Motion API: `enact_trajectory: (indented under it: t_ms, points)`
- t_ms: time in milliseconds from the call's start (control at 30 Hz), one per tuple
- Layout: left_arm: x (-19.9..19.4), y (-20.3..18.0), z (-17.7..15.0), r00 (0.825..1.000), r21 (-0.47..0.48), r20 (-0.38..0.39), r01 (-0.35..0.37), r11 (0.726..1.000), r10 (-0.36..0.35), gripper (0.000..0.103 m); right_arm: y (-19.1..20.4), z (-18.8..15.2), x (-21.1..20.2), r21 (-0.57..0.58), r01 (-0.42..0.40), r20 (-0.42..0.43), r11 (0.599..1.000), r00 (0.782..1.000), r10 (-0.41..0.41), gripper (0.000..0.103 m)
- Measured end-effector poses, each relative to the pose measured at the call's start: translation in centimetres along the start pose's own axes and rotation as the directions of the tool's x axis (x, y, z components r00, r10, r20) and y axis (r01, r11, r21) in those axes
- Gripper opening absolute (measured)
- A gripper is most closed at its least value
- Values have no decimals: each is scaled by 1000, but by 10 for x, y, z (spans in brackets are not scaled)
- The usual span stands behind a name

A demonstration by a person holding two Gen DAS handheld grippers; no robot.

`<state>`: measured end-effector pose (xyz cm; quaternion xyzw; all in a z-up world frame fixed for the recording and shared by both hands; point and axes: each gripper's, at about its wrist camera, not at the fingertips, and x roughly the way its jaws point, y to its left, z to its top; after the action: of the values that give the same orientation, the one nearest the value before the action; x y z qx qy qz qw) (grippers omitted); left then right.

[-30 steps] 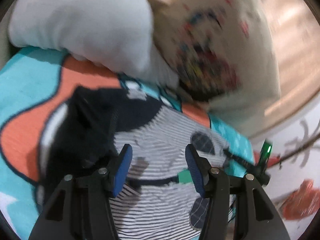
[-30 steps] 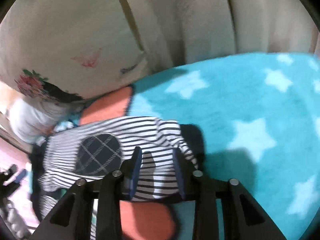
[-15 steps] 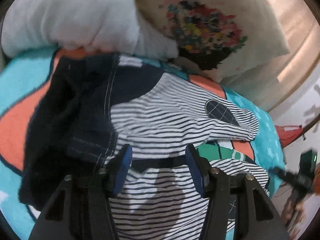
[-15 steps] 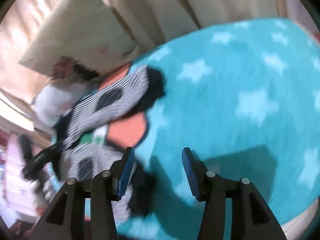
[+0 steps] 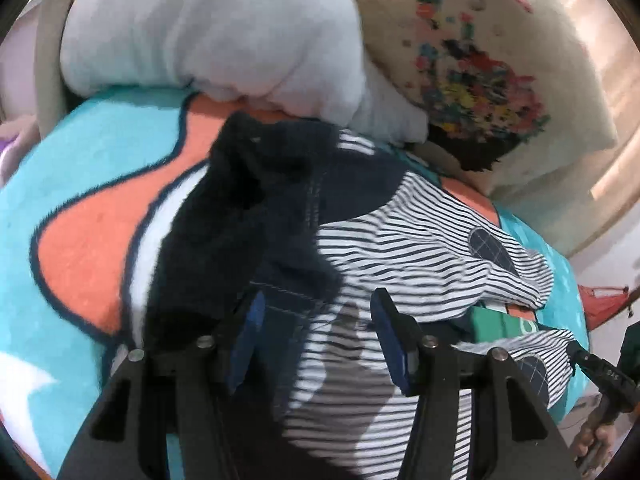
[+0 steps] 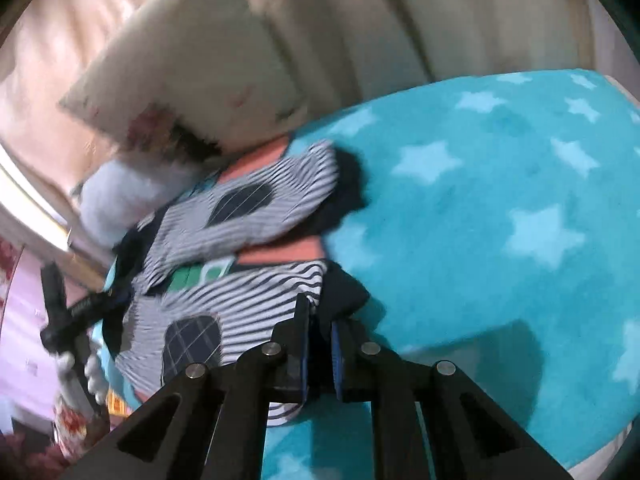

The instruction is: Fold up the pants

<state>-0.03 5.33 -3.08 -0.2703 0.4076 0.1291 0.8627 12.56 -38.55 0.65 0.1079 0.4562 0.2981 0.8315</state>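
Observation:
Navy-and-white striped pants (image 5: 400, 248) with dark knee patches lie spread on a teal blanket (image 5: 80, 152), the navy waistband (image 5: 248, 208) bunched at the left. My left gripper (image 5: 316, 300) hovers open just over the waist area, with fabric lying below its pads. In the right wrist view the two pant legs (image 6: 240, 304) stretch away to the left. My right gripper (image 6: 318, 316) is shut on the dark cuff end of the nearer leg. The right gripper (image 5: 600, 372) also shows at the far right of the left wrist view, at that leg's end.
A grey-white pillow (image 5: 208, 32) and a cream pillow with a floral print (image 5: 480, 60) lie behind the waistband. The blanket with pale stars (image 6: 480, 220) spreads to the right of the legs. Pale curtains (image 6: 400, 20) hang behind the bed.
My right gripper was open over the blanket; it now sits shut on the nearer leg's cuff. My left gripper has dipped closer to the waist, still open.

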Motion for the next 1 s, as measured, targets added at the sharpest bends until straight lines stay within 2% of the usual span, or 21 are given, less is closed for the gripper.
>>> enact_trajectory:
  t_ms: [67,267,333,367,400,467,533,567,600,667,733,767,833,933,967,1000]
  points:
    - [0,2,-2,1000,-9,-1,9,1000,-9,54,-8,6,3,2,31,-1,1000,1000,-31,9]
    - [-2,-3,-13,995,70,2,-97,993,97,51,-21,7,27,23,83,-35,996,996,-83,12]
    - [-13,5,-15,997,65,5,-74,995,74,50,-25,9,30,47,80,-30,996,996,-79,16]
    - [-21,11,-16,999,58,7,-51,997,51,50,-26,10,30,52,81,-28,995,996,-80,23]
    - [-29,17,-16,1000,50,11,-29,998,28,50,-28,11,30,57,94,-29,994,995,-92,34]
    - [-46,29,-15,999,34,32,6,999,-7,50,-29,11,23,69,104,-23,992,994,-102,38]
    - [-66,41,-13,997,26,70,18,1000,-20,52,-27,12,7,71,119,15,990,993,-120,39]
    - [-75,48,-11,996,15,90,10,1000,-11,57,-24,12,-5,63,139,53,988,988,-142,42]
    - [-77,53,-7,995,5,99,3,1000,-3,62,-21,12,-13,58,148,80,987,985,-153,45]
    - [-78,65,-1,994,-19,105,-5,1000,7,63,-6,14,-29,26,150,137,988,979,-153,45]
    - [-72,72,5,997,-42,74,4,999,-1,63,27,10,-32,-78,94,143,993,986,-82,45]
    - [-65,72,7,998,-40,52,20,999,-18,63,49,6,-26,-141,43,114,989,993,-27,45]
    - [-56,70,7,1000,-31,25,-5,1000,5,63,92,-5,-6,-249,-60,25,967,997,69,45]
    - [-36,60,-2,997,-2,-48,-53,999,52,61,147,-18,37,-334,-143,-92,932,989,118,45]
    - [-31,59,-5,994,12,-68,-84,996,85,45,156,-17,48,-333,-159,-110,929,986,129,45]
    - [-30,59,-8,991,27,-71,-113,993,115,39,162,-14,58,-317,-179,-131,931,981,144,45]
